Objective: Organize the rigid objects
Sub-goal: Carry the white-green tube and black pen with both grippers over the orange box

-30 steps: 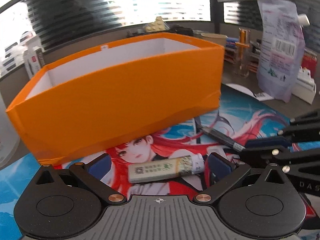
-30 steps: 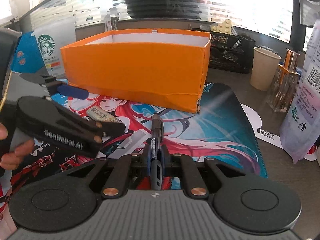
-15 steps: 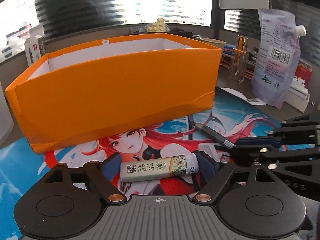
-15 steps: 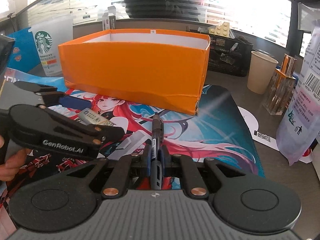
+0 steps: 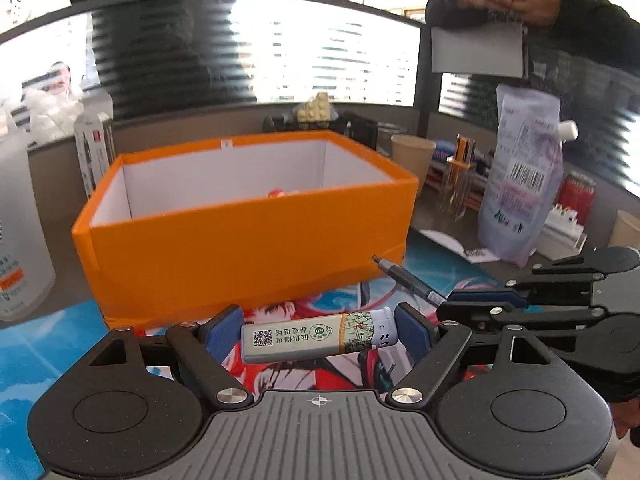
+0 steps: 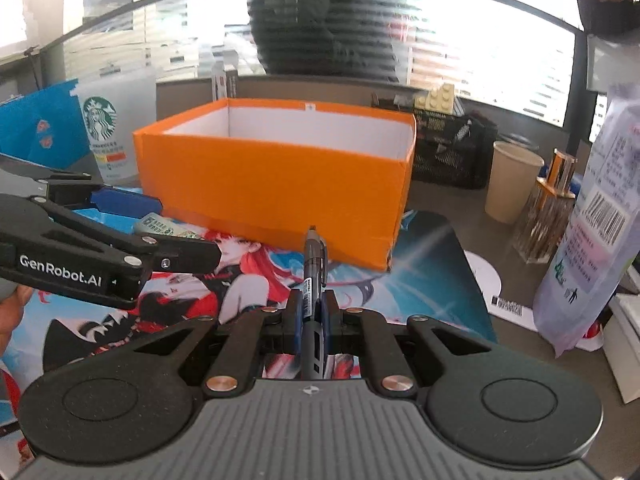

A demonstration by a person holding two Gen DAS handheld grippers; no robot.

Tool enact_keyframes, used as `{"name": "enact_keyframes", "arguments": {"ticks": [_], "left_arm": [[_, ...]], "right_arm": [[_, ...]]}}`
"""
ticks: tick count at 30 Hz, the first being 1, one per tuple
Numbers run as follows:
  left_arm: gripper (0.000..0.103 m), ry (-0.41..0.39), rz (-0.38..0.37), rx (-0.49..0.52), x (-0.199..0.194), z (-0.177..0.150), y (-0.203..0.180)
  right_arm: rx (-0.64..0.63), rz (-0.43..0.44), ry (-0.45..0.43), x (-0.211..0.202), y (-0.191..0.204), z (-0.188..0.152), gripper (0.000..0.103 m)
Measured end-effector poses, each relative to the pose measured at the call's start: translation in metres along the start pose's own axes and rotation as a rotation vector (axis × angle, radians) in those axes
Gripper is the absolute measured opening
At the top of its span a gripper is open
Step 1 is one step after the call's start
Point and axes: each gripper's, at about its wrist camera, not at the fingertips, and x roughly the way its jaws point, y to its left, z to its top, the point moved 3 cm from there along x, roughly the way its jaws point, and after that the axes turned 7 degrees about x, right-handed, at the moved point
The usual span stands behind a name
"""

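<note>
The left gripper clamps a lighter endwise, the right gripper pinches a pen – both short of the orange box at 12 o'clock. The lighter, held only by its ends, could pivot out – or the pen's tip catch the near wall

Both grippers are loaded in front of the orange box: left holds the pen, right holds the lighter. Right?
Swapped. The left gripper holds the lighter, seen in the left wrist view; the right gripper holds the pen, seen in the right wrist view. The orange box is ahead.
</note>
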Motion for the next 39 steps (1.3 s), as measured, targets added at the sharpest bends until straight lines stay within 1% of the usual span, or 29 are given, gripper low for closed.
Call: {"name": "enact_keyframes", "arguments": {"ticks": [12,20,26,32,39], "left_arm": [[0.083,-0.044,0.037,-0.002,-0.02,0.017,0.004],[0.083,-0.091,0.063,0.008,-0.037,0.036,0.007],[0.083,-0.119,0.097,0.005,-0.045,0.049,0.015],[0.083,-0.143,0.111,0.001,-0.049,0.066,0.025],[0.083,-0.179,0.135,-0.002,-0.044,0.092,0.036]], "right_arm": [[-0.033,0.012,-0.061,-0.016,0.015,0.018,0.009],[-0.05,0.028,-0.119,-0.027,0.025,0.039,0.009],[-0.068,0.031,-0.152,-0.033,0.031,0.055,0.009],[-0.08,0.027,-0.186,-0.033,0.032,0.078,0.009],[-0.079,0.037,-0.219,-0.024,0.034,0.106,0.009]]}}
